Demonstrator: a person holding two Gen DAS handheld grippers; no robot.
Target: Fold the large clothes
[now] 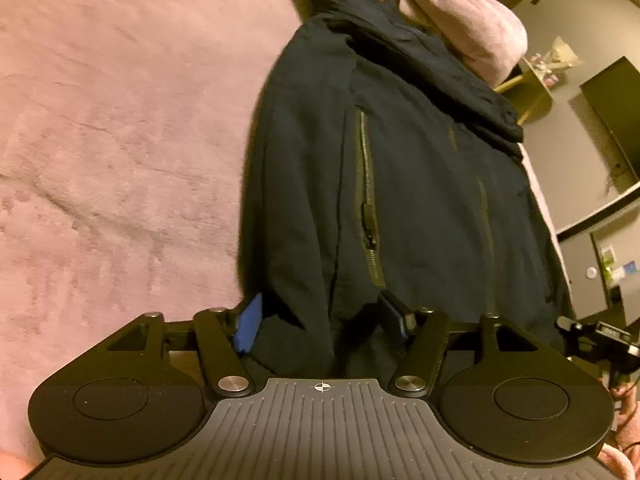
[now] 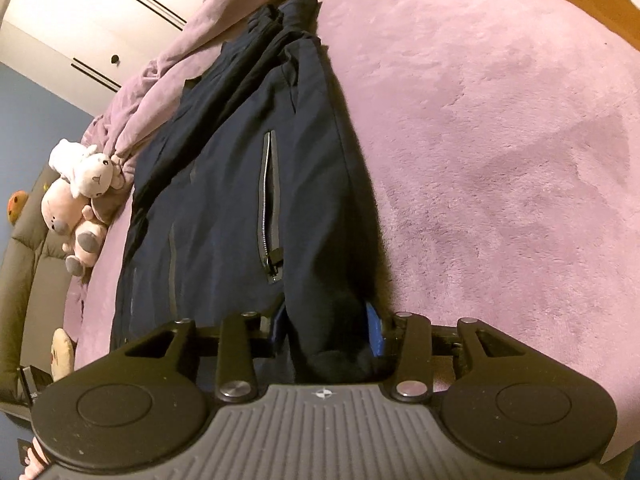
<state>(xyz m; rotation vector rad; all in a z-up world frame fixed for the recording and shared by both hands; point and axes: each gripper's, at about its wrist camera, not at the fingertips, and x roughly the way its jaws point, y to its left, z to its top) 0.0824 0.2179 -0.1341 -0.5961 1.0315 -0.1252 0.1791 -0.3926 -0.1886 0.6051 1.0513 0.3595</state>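
Observation:
A dark navy jacket point(image 1: 400, 168) with zip pockets lies on a pink plush bed cover point(image 1: 120, 140). Its sides are folded in, so it forms a long strip. My left gripper point(image 1: 324, 328) has its blue pads on either side of the jacket's near left hem corner, with fabric bunched between them. The jacket also shows in the right wrist view point(image 2: 240, 184). My right gripper point(image 2: 328, 332) holds the near right hem corner the same way. The far collar end lies bunched by the pillows.
The pink bed cover point(image 2: 500, 140) spreads wide on both sides of the jacket. Several plush toys point(image 2: 80, 196) sit at the bed's edge by a grey headboard. A pink pillow point(image 1: 460, 12) lies beyond the collar. Room furniture point(image 1: 608, 128) stands off the bed.

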